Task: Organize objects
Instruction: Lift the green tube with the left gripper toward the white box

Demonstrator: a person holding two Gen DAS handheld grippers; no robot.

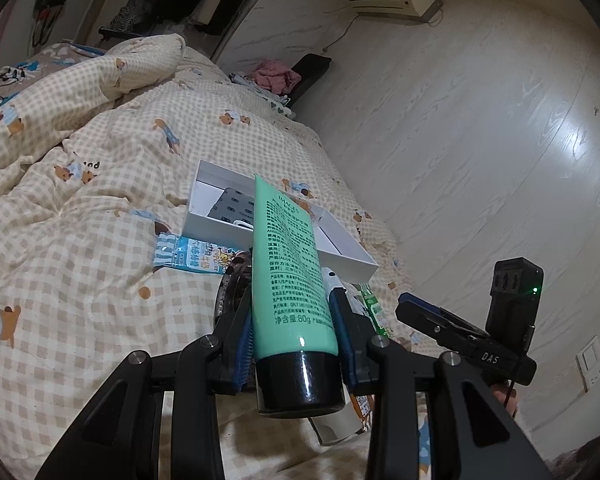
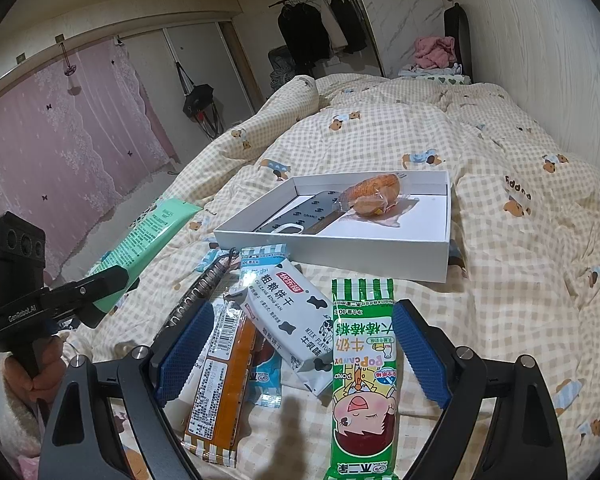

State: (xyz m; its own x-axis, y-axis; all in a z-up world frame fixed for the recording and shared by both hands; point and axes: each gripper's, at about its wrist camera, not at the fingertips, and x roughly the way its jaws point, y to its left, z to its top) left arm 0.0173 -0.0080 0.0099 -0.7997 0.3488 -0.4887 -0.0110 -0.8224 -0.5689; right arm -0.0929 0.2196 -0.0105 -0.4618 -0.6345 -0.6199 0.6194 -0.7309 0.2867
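Checked bear-print quilt [image 2: 380, 136] on a bed, strewn with snacks. Left gripper [image 1: 292, 316] clamped on a mint-green tube [image 1: 288, 264], black cap toward the camera, raised above the quilt just short of a white box [image 2: 340, 248]. Right gripper [image 2: 300, 348] spread wide, empty, over a green candy packet [image 2: 362, 376], milk biscuit pack [image 2: 296, 320] and orange wrapper [image 2: 220, 392]. Wrapped bun [image 2: 374, 196] and dark card [image 2: 300, 212] already boxed.

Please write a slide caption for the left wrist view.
Left gripper holds a green tube above the white box.
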